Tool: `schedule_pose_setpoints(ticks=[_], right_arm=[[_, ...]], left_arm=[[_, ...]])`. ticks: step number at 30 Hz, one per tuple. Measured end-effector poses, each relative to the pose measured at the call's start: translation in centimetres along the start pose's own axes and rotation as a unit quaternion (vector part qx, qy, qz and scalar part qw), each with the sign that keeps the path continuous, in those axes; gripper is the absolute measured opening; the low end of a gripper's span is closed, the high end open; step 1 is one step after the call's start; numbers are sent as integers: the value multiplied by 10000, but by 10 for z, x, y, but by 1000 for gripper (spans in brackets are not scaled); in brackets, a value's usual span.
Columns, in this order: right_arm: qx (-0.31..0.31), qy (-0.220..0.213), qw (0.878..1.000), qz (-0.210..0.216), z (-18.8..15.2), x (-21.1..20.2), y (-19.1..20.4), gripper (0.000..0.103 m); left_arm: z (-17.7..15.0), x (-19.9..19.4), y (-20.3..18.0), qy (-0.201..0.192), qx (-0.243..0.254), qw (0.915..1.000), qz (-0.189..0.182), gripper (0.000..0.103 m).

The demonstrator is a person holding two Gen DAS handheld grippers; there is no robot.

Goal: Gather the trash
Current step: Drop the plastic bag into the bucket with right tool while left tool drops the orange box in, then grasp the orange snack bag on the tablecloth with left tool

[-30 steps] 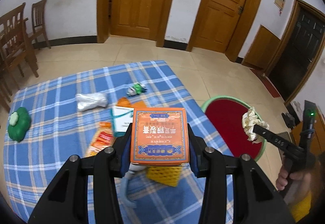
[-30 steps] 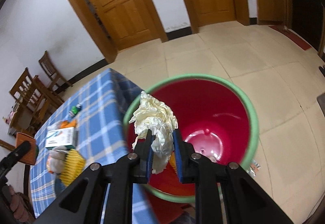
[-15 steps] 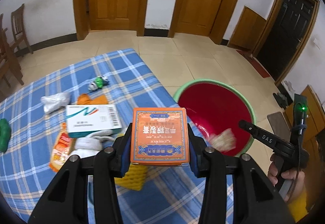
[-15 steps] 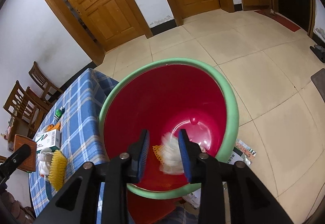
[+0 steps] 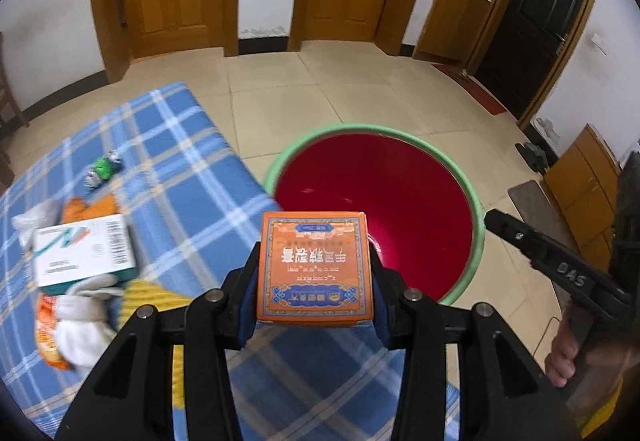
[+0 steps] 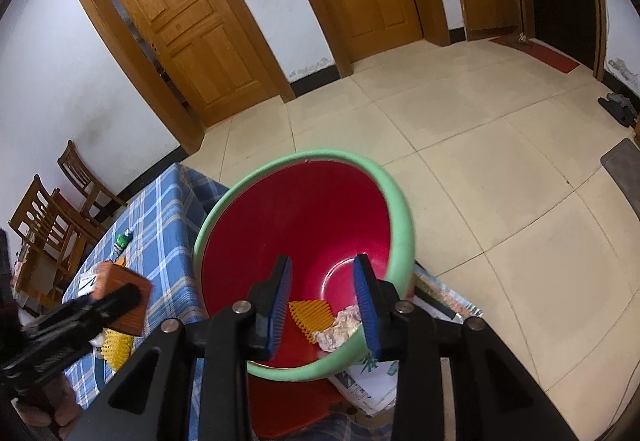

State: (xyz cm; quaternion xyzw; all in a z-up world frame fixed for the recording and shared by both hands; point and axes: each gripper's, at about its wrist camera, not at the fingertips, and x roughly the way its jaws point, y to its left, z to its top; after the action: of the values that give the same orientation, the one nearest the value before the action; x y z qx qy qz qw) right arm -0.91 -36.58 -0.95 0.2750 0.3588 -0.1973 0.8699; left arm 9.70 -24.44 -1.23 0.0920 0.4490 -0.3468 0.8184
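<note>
Firmly clamped in the left gripper [image 5: 316,273], the orange box [image 5: 316,267] hangs near the red bin's [image 5: 478,209] green rim. Meanwhile the right gripper [image 6: 322,295] hovers spread over the bin (crumpled paper [image 6: 338,329] inside), beside the plaid tablecloth [image 5: 168,161].

Plaid-clothed table [image 5: 188,177] under scattered trash [image 5: 82,249]

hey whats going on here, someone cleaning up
Yes, a person with a handheld gripper in each hand is clearing trash off a blue plaid tablecloth into a red bin with a green rim. The left gripper is clamped on an orange box near the bin. The right gripper hangs open over the bin, where a crumpled paper wad and yellow foam netting lie. More litter remains on the cloth.
</note>
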Motion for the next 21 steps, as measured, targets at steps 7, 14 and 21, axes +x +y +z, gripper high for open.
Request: schedule_pose_setpoints(ticks=[7,14,21], right_arm=[[69,-75,9999,21,0,-7,-8,35],[139,-45,9999,25,-1,-5,-10,35],[148,-34,9999,56,-2,-5,-10,35]], left_arm=[[4,25,-19,70,177,9997,-133,46],[9,30,-26,-11,132,9998,-180,62],[8,20,-19,-55,16,9998,-177,62]])
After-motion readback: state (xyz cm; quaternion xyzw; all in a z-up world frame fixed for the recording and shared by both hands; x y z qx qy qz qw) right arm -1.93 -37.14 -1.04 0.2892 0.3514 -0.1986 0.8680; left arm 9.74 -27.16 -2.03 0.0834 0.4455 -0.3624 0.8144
